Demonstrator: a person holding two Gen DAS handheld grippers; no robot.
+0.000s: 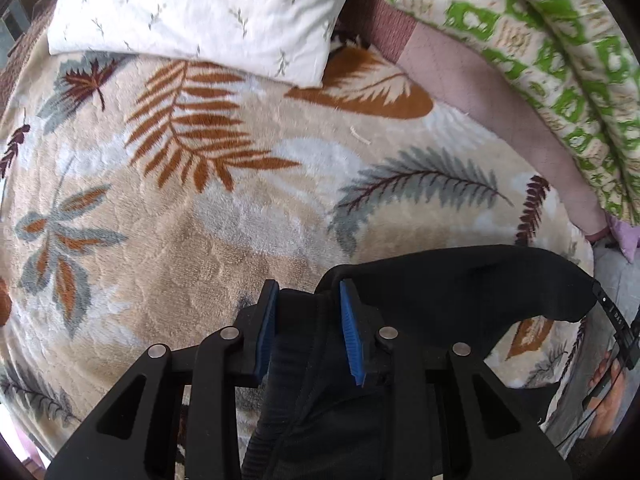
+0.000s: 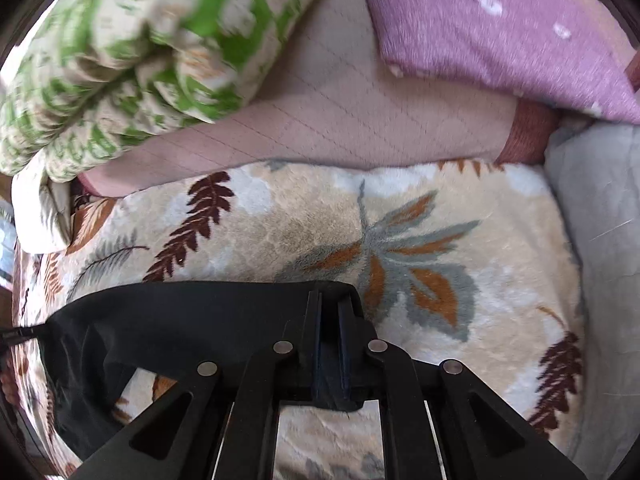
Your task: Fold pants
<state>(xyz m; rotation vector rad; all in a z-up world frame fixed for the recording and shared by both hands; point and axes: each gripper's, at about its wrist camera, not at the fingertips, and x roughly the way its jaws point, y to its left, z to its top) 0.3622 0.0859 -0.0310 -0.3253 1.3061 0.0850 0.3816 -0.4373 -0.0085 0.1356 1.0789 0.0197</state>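
Observation:
The black pants [image 1: 448, 280] hang stretched between my two grippers, lifted above the leaf-patterned blanket [image 1: 224, 208]. My left gripper [image 1: 308, 292] has its blue pads apart, with bunched black fabric and a seam lying between them. My right gripper [image 2: 329, 300] is shut on the other end of the pants [image 2: 192, 316], pinching the edge tight between its pads. The pants' edge runs left from it and sags toward the blanket [image 2: 440, 208].
A white pillow [image 1: 200, 12] lies at the blanket's far edge. A green-and-cream rolled quilt [image 1: 552, 60] [image 2: 120, 56] lies on a pink sheet [image 2: 352, 120]. A purple pillow [image 2: 500, 28] and a grey cloth [image 2: 600, 208] are at the right.

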